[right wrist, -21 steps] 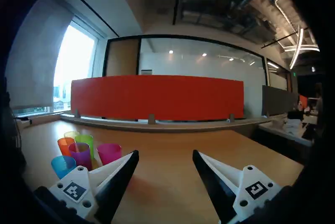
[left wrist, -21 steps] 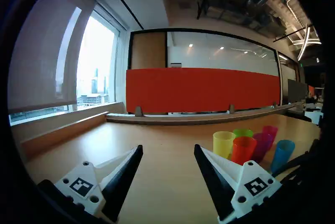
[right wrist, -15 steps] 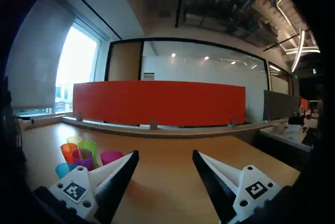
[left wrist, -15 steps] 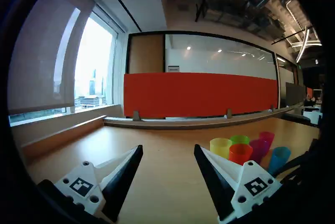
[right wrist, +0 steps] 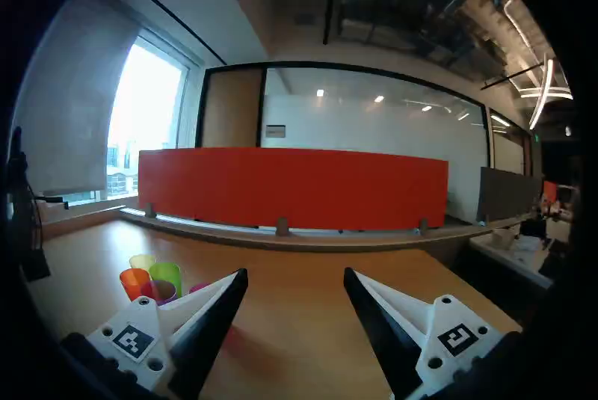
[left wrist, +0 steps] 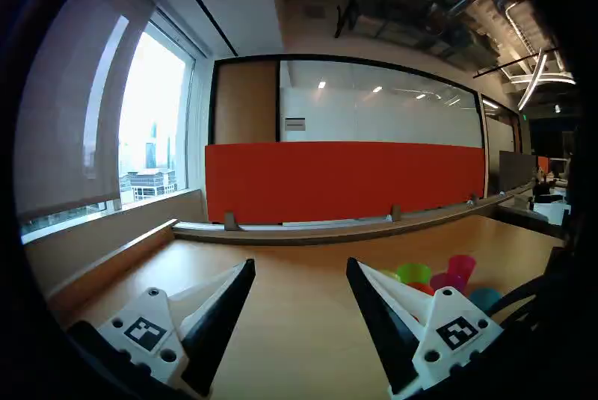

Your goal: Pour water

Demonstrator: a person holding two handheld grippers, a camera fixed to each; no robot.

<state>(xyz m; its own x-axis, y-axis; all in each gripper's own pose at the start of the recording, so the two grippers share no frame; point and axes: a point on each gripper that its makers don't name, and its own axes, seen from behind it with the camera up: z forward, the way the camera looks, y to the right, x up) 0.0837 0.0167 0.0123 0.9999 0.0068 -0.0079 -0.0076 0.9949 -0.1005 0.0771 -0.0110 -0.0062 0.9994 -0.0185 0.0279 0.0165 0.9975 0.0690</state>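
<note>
L tool (left wrist: 300, 263) & R tool (right wrist: 294, 271) were held released over counter (left wrist: 291, 325).
Nothing was gripped; coloured cups (left wrist: 441, 280) were clustered on counter, partly hidden by tool fingers.

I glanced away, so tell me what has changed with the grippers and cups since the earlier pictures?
The left gripper and right gripper tipped upward, so the cups sit lower in each view, partly behind a finger. Nothing grasped; both stay open, cups unmoved.
</note>
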